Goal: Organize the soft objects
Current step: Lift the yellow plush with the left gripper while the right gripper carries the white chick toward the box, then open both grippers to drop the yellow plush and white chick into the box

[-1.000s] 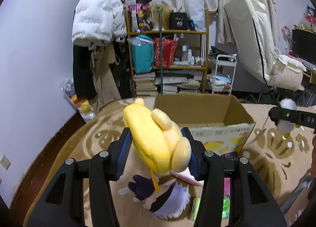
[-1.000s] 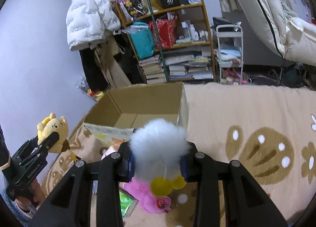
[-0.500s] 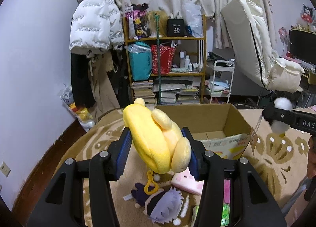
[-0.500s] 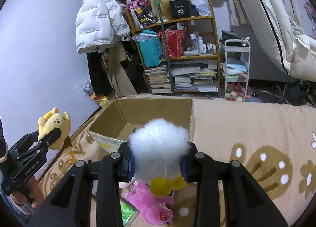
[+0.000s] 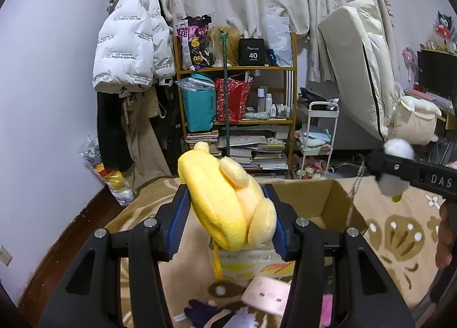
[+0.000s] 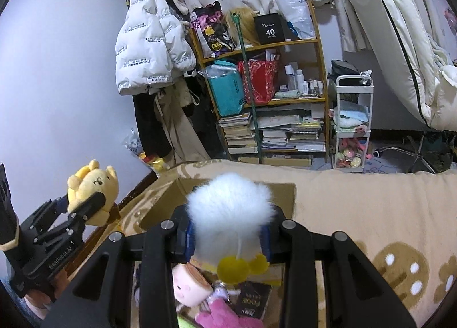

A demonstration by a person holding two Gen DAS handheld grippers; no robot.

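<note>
From the left wrist view, the left gripper (image 5: 228,213) clamps a yellow bear plush (image 5: 225,202) between its blue pads, held in the air in front of an open cardboard box (image 5: 320,202) on the patterned rug (image 5: 400,231); a pink toy (image 5: 265,293) lies on the rug below. From the right wrist view, the right gripper (image 6: 228,239) squeezes a white fluffy plush (image 6: 228,213) with yellow feet, above the box's near edge. A bookshelf (image 6: 268,93) stands behind, against the wall.
</note>
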